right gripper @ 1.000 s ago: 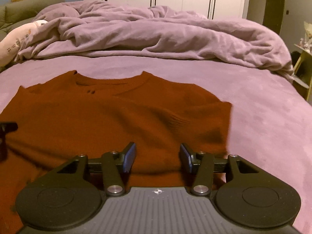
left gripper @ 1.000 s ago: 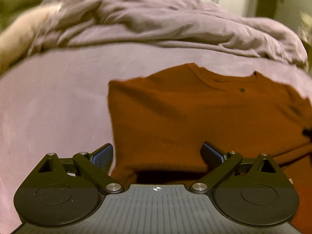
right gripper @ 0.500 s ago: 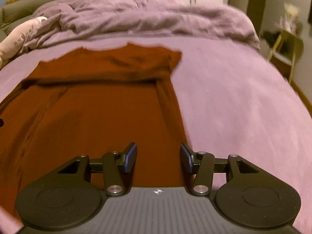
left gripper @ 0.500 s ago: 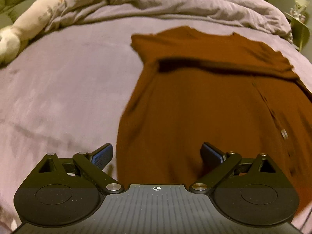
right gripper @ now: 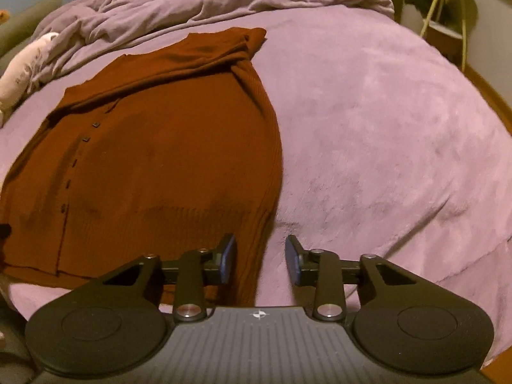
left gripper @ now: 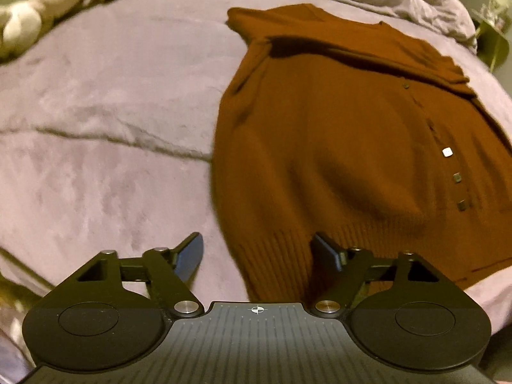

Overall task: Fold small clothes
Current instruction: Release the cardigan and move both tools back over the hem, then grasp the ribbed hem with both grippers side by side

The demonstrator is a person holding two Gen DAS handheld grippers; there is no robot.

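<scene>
Rust-brown knit cardigan (left gripper: 336,147) hem is straddled by L gripper (left gripper: 259,252), jaws wide; R gripper (right gripper: 260,259) narrower, nothing held.

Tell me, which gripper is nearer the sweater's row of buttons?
Left, probably. The buttons run just right of the left gripper, which straddles the sweater's left hem corner; the right gripper straddles the opposite edge, farther off.
</scene>
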